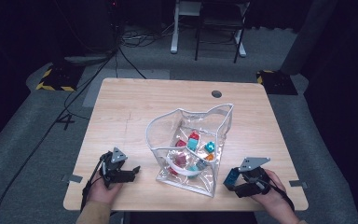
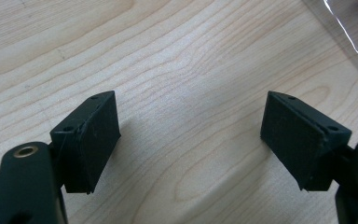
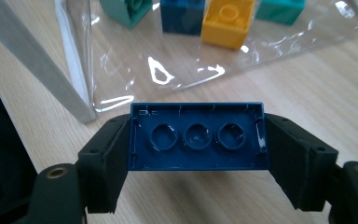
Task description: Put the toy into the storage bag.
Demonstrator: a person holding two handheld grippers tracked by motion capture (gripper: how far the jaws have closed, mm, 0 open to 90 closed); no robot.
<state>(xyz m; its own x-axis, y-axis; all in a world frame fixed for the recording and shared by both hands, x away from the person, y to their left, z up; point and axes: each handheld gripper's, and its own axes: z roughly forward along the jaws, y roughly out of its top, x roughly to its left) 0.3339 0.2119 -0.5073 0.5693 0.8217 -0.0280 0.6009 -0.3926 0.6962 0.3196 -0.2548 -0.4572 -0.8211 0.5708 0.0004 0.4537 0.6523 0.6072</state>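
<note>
By clear bag [image 1: 186, 140], right tool [image 3: 196, 140] grips blue brick [image 3: 196, 136]; left tool [image 2: 191, 135] open.

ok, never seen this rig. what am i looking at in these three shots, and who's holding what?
No robot arm here: a person sits at a wooden table with a hand-held gripper in each hand, each with two black jaws.

The high view is a fixed camera above the person, looking forward and down. The left hand-held gripper shows at the left, the right hand-held gripper at the right. The other two pictures come from cameras riding on the grippers, looking along their jaws.

On the table stands a clear plastic bag, open at the top, with coloured toy bricks inside: red, teal, blue, orange.

The left gripper view shows its jaws wide apart with bare wood between them. The right gripper view shows its jaws clamped on the ends of a dark blue brick, hollow underside to the camera, just beside the bag.
</note>
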